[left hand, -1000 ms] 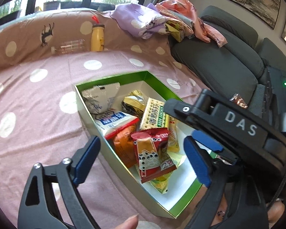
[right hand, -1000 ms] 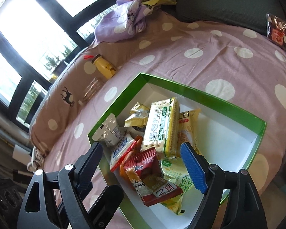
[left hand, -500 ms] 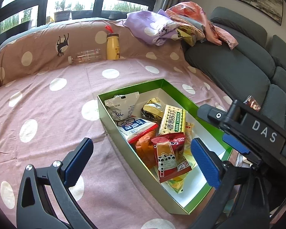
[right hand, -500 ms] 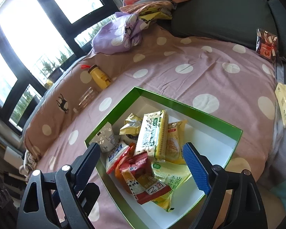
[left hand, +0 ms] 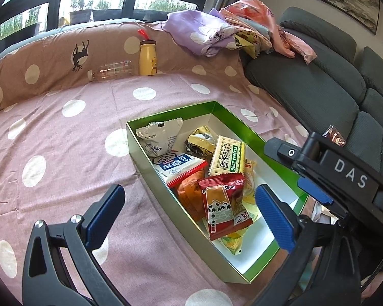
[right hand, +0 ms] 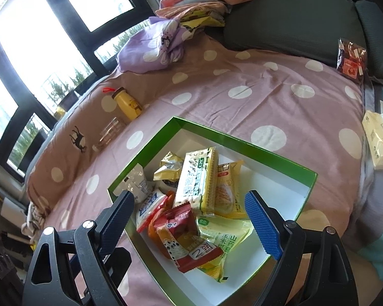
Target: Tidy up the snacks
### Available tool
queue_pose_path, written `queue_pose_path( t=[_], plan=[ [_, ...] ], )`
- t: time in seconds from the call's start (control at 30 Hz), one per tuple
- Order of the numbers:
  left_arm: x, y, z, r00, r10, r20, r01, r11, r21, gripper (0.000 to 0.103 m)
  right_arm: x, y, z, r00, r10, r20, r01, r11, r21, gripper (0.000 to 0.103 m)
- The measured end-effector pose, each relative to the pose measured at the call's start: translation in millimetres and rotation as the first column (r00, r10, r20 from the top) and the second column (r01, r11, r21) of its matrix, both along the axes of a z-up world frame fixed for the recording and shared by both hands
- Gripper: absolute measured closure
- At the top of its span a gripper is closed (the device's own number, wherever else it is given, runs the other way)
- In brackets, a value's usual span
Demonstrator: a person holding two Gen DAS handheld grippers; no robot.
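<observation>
A green-rimmed white box (left hand: 171, 109) (right hand: 242, 140) lies on the pink dotted cover with several snack packets piled in it. A soda cracker pack (left hand: 228, 156) (right hand: 199, 178) lies on top. A red bubble-tea packet (left hand: 222, 206) (right hand: 183, 239) sits nearest me. A white packet (left hand: 160, 137) leans in the far corner. My left gripper (left hand: 187, 199) hovers open over the box's near left wall, holding nothing. My right gripper (right hand: 189, 199) stands open above the pile, also with nothing in it. Its black body (left hand: 344, 173) shows at the right in the left wrist view.
A yellow bottle (left hand: 148, 57) and a clear plastic bottle (left hand: 109, 70) rest against the raised back edge. Crumpled clothes (left hand: 217, 33) lie on the grey sofa (left hand: 306, 81). A red snack bag (right hand: 351, 60) and a tissue pack (right hand: 379, 140) lie to the right.
The left gripper's jaws have spread wider. Both views have drawn back and tilted up a little, so the box looks smaller. The snacks in the box have not moved.
</observation>
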State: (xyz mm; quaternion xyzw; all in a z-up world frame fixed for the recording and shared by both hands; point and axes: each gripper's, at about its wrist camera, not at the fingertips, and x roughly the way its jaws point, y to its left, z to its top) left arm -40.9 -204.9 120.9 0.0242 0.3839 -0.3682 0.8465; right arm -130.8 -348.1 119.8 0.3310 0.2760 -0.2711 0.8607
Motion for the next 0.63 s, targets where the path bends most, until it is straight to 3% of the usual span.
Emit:
queue_pose_path(
  t=[0.63],
  plan=[
    [-4.6,-2.7,0.8,1.000,0.004,0.003,-0.004,1.000,0.009,0.001,-1.0,0.5,1.0,1.000,-0.010,-0.010,0.010,1.000,-0.004,0.014]
  ],
)
